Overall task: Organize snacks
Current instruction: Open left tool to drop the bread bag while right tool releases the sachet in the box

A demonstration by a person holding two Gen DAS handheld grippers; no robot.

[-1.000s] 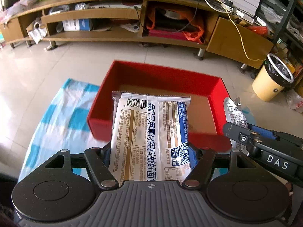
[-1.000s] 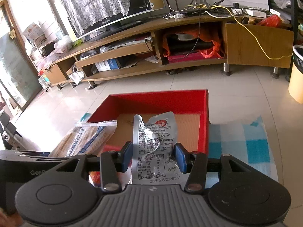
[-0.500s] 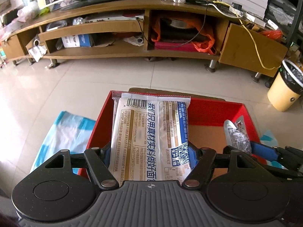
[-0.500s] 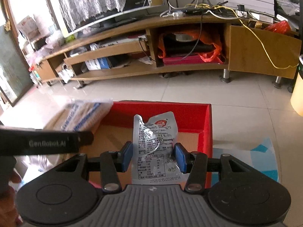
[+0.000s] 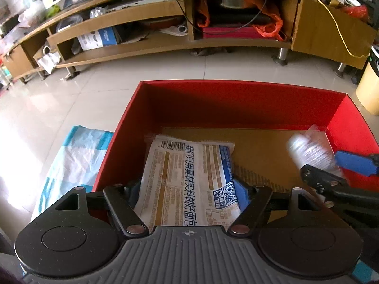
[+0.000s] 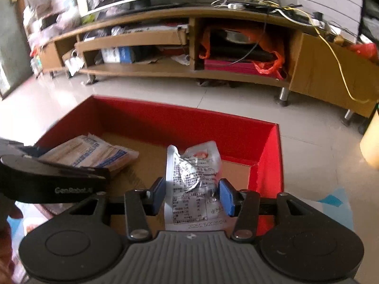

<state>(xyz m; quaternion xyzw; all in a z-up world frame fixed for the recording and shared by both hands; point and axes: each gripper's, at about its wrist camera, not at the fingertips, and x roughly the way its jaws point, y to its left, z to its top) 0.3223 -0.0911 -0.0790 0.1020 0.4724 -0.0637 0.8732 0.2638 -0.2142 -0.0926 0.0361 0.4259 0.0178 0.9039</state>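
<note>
A long, flat white plastic bread packet with blue and tan print is seen lying inside the open red cardboard box with a brown floor, its long axis running from 6 to 12 o'clock in the left wrist view and its barcode end pointing to 12 o'clock, toward the far wall of the box. The printed back is turned upward (a QR code sits at its 4 o'clock corner). The left gripper is placed around the packet's near end; its jaws are opening, and the packet's sides are seen apart from the blue pads.

A small crinkled silver foil pouch with black print and a red mark is clamped between the blue pads of the right gripper, which is closed on it. The pouch is held upright over the box floor, its long axis toward 12 o'clock, its top edge crumpled.

A blue-and-white checked cloth is spread under the box, at 9 o'clock of it.
</note>
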